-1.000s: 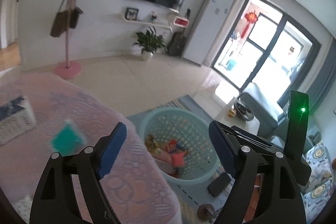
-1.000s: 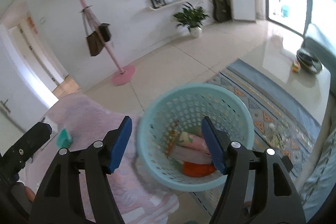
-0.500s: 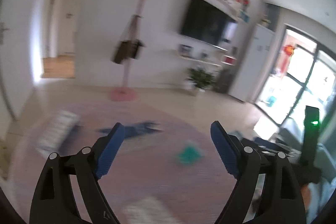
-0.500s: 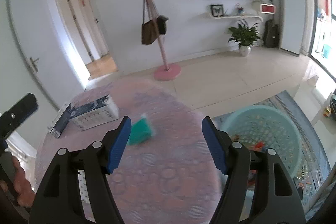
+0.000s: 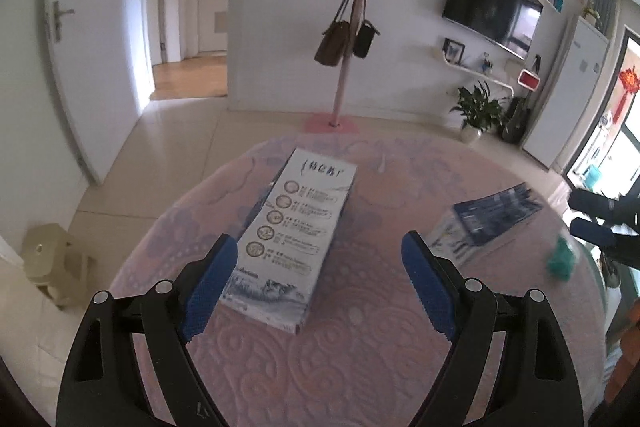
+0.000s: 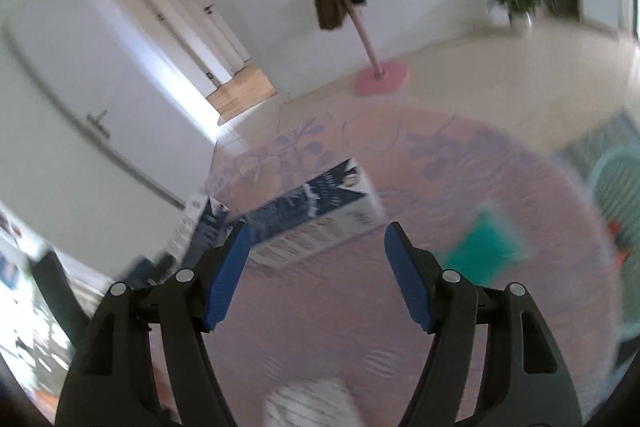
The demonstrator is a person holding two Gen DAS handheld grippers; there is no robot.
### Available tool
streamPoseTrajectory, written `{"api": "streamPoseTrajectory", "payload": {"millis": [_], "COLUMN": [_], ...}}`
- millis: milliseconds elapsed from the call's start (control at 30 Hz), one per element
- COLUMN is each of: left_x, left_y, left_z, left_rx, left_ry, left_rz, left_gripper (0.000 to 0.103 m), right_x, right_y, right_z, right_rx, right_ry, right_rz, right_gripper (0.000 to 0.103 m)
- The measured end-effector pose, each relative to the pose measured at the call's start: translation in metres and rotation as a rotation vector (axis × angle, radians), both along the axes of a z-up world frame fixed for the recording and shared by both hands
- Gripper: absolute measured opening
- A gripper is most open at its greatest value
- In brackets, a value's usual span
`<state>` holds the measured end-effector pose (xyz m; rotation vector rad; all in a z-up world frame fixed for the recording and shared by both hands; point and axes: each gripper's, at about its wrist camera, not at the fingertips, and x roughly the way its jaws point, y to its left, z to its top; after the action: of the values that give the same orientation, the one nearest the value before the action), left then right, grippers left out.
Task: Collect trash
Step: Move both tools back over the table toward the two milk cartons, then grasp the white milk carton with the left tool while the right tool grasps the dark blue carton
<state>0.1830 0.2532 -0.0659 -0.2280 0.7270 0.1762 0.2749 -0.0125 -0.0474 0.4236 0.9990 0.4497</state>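
The round table [image 5: 360, 367], covered in a pink patterned cloth, served as the reference landmark. A pale green basket [image 6: 616, 183] stood just beyond the table's right edge in the right wrist view. The largest item on the table was a long white carton [image 5: 296, 227] lying flat near its centre. A dark blue carton [image 5: 484, 223] lay flat to the right of the white one, nearer the table's right side. The smallest item, a teal wrapper [image 5: 562, 261], lay close to the table's right edge, blurred in both views. The left gripper [image 5: 320, 283] hovered above the table over the near end of the white carton, jaws spread, nothing between them. The right gripper [image 6: 316, 271] hovered above the blue carton's near side, jaws likewise spread and empty. Both cartons appeared light, stiff and crushable; a grip across the narrow width at one end seemed advisable. The wrapper looked soft and slippery.
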Motion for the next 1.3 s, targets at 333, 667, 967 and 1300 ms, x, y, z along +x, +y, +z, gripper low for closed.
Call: {"api": "streamPoseTrajectory", "payload": {"millis": [333, 667, 967, 1300], "left_x": [-0.005, 0.001, -0.003, 0.031], "left_y": [-0.002, 0.001, 0.005, 0.011], "left_z": [-0.012, -0.013, 0.005, -0.008], "left_rx": [0.030, 0.024, 0.019, 0.061], "left_ry": [-0.092, -0.076, -0.074, 0.125], "left_rz": [0.003, 0.019, 0.034, -0.030], "left_gripper": [0.083, 0.082, 0.080, 0.085], "right_x": [0.041, 0.025, -0.016, -0.040], "right_y": [0.039, 0.078, 0.067, 0.054], "right_z": [-0.049, -0.044, -0.024, -0.017], "right_rx": [0.055, -0.117, -0.185, -0.318], "right_ry": [0.227, 0.152, 0.042, -0.067], "right_rz": [-0.255, -0.047, 0.203, 0.313], "right_gripper": [0.072, 0.064, 0.032, 0.032]}}
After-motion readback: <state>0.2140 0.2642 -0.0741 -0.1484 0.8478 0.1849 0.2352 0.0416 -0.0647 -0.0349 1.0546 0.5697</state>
